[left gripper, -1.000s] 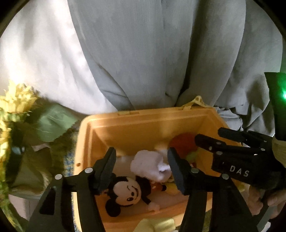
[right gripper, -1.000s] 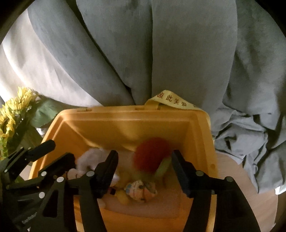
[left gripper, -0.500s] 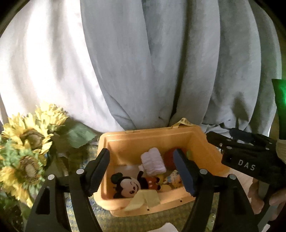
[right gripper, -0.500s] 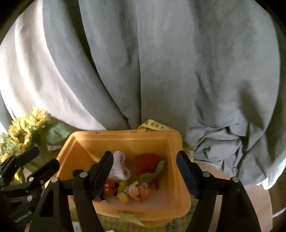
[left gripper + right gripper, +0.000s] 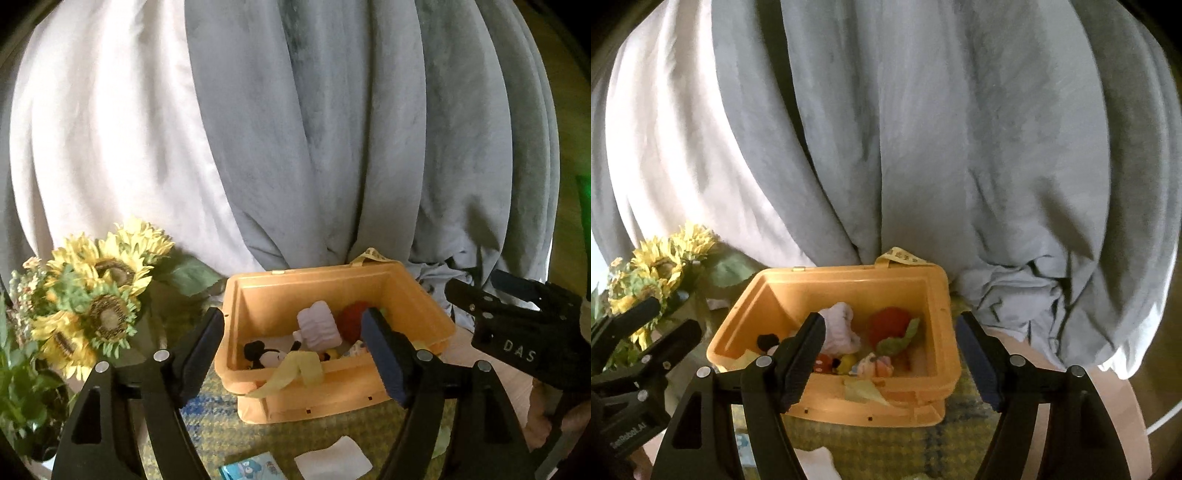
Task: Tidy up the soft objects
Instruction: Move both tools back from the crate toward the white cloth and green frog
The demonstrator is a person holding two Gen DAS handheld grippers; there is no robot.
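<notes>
bin: orange bin on the green mat, near the worktop's curtain-side edge | contents: mouse plush, lilac cloth, red plush; yellow cloth over front rim | left tool: opening, holds nothing | right tool: wide apart, touching nothing

A grey curtain is hung in heavy folds across the background, with a white curtain beside it on the left. A bunch of sunflowers with green leaves is seen at the left. A green and yellow woven mat is spread below, and on it a white paper and a blue printed packet are laid.
</notes>
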